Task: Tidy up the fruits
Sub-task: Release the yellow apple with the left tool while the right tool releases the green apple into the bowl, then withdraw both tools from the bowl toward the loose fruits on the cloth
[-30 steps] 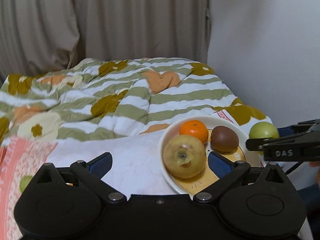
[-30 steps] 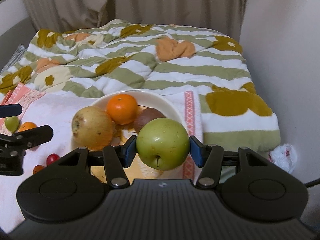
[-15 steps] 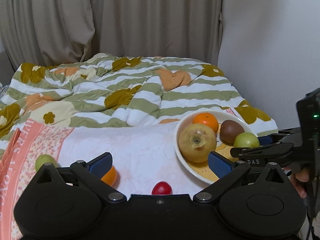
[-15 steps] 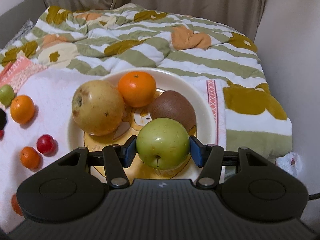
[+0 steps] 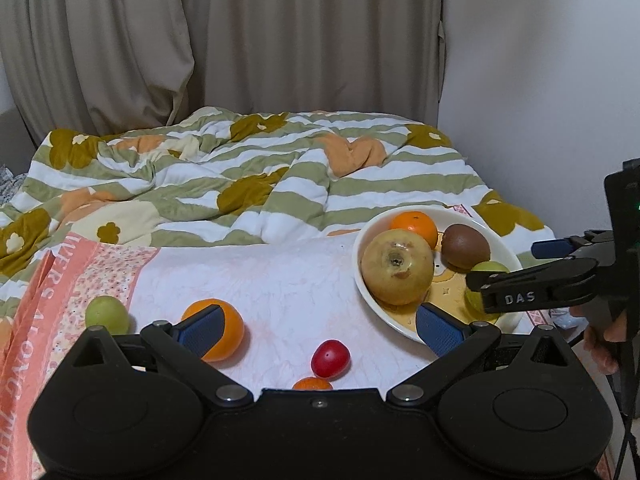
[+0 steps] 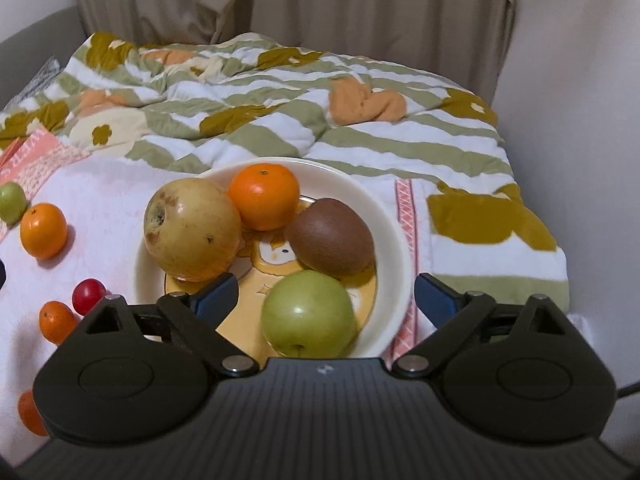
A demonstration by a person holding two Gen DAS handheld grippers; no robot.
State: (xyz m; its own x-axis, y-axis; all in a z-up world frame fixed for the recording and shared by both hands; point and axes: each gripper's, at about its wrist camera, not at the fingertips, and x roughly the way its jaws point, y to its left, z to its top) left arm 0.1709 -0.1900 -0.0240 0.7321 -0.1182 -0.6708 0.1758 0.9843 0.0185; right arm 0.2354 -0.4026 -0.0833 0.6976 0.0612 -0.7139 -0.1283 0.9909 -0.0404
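Note:
A white plate (image 6: pixel 394 236) holds a yellow pear-like fruit (image 6: pixel 192 230), an orange (image 6: pixel 264 196), a kiwi (image 6: pixel 330 236) and a green apple (image 6: pixel 308 314). My right gripper (image 6: pixel 324 296) is open, its blue pads either side of the green apple, which rests on the plate. My left gripper (image 5: pixel 318 326) is open and empty above the pink cloth, left of the plate (image 5: pixel 372 300). Near it lie an orange (image 5: pixel 230 330), a red fruit (image 5: pixel 330 358), a small orange (image 5: pixel 312 383) and a small green fruit (image 5: pixel 106 314).
A striped flowered quilt (image 5: pixel 248 184) covers the bed behind the cloth. Curtains and a white wall (image 5: pixel 540 80) stand behind and to the right. The bed edge drops off right of the plate. More small oranges (image 6: pixel 56 320) lie at the left in the right wrist view.
My right gripper has lowered the green apple onto the plate and opened, letting it go. My left gripper has drawn back, bringing the loose fruits on the cloth into view.

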